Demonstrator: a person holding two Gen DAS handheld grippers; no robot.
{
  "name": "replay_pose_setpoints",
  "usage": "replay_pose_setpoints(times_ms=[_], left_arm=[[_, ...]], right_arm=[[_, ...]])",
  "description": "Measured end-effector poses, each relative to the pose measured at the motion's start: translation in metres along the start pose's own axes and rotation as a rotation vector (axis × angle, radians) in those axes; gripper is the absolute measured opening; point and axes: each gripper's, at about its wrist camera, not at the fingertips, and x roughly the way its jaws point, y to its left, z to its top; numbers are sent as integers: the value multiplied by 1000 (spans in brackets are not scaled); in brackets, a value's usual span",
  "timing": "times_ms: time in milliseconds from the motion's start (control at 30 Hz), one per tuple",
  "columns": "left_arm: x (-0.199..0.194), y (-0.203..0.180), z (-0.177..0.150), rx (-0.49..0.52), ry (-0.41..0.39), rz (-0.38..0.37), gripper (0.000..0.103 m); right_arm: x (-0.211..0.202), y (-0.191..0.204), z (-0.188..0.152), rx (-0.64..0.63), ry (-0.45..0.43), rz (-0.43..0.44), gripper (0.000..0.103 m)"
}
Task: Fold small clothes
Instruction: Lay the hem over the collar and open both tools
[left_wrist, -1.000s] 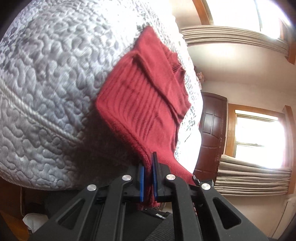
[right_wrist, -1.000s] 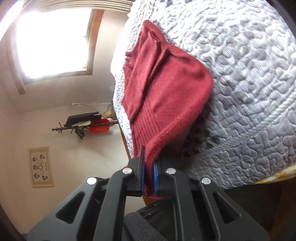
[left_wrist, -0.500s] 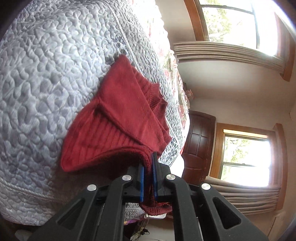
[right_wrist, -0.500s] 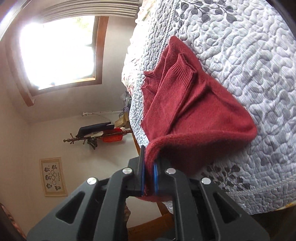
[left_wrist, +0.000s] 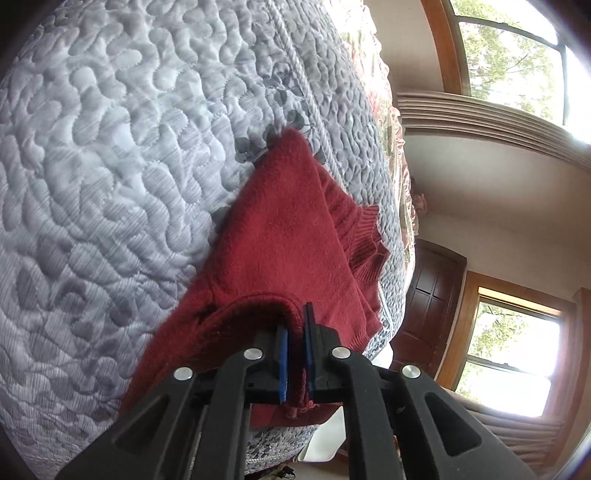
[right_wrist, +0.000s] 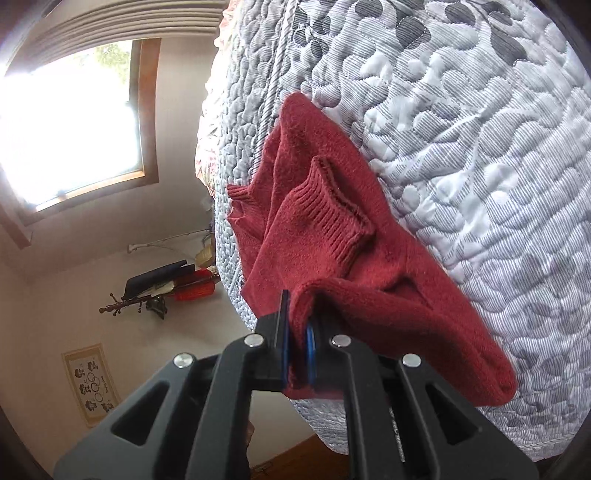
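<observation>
Two grippers: each is clamped on the near hem of the red sweater (left_wrist: 288, 240), one at each corner.
Left gripper (left_wrist: 294, 354): jaws together on a thick fold of knit, at the hem's left end.
Right gripper (right_wrist: 295, 345): jaws together on the hem's right end.
Sweater position: it lies on the grey quilt (left_wrist: 110, 147), hem lifted and curling over the body.
Long axis: it runs straight away from both grippers, toward the collar (left_wrist: 365, 236).
Sleeve cuff (right_wrist: 328, 210): folded across the body, beyond the hem.
Nearer hand: I judge neither; both hold equally, so the hem should travel forward to the collar.
</observation>
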Motion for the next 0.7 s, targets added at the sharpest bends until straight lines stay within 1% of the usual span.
replay_pose_setpoints(times_ms=[133,267,333,367,400,500,533,600,667,700], left_arm=[[14,12,16,-33,13,22,7],[24,23,29,-56,21,43,9],[29,28,33,-59,28,54,9],[31,30,34,-61,30,57,10],[32,31,35,-62,31,57,11],[35,31,36,-59,29,58,13],[35,30,36,-54,28,58,14],[34,27,35,-38,27,54,19],[33,20,33,-27,26,41,31],[31,17,32,-20,23,33,33]], right_arm=[[10,-5,17,25,3,-22,10],[18,-14,31,49,13,-37,18],[21,-18,36,61,17,-39,20],[22,-20,38,62,20,-37,23],[23,-21,39,67,24,-30,28],[22,-21,43,71,21,-14,36],[20,-20,43,69,19,-5,38],[18,-13,44,60,11,8,43],[13,-4,44,38,9,17,44],[10,1,43,22,6,17,44]])
